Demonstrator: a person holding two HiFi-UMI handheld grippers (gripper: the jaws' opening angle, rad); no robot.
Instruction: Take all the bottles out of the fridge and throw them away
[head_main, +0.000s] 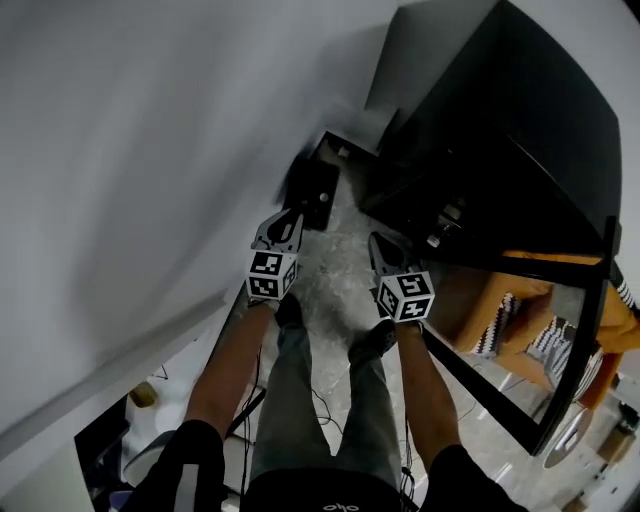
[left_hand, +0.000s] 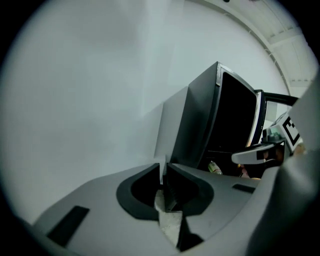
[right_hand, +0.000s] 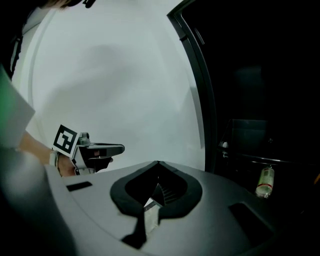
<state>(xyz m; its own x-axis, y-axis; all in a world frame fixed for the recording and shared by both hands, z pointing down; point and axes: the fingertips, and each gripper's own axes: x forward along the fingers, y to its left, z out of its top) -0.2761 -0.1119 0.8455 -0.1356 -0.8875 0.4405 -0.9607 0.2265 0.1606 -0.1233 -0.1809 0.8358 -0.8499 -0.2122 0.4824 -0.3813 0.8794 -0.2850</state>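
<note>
The black fridge stands open at the upper right of the head view, in front of the person's feet. One small clear bottle with a pale cap lies on a dark shelf inside; the same bottle shows in the left gripper view. My left gripper hangs over the floor to the left of the fridge. Its jaws stand a narrow slit apart with nothing between them. My right gripper is beside it, nearer the fridge. Its jaws are shut and empty. Both point towards the fridge and are apart from it.
The fridge's glass door swings out to the right, with an orange seat and striped cushions behind it. A black box sits on the floor by the white wall. Cables lie near the person's feet.
</note>
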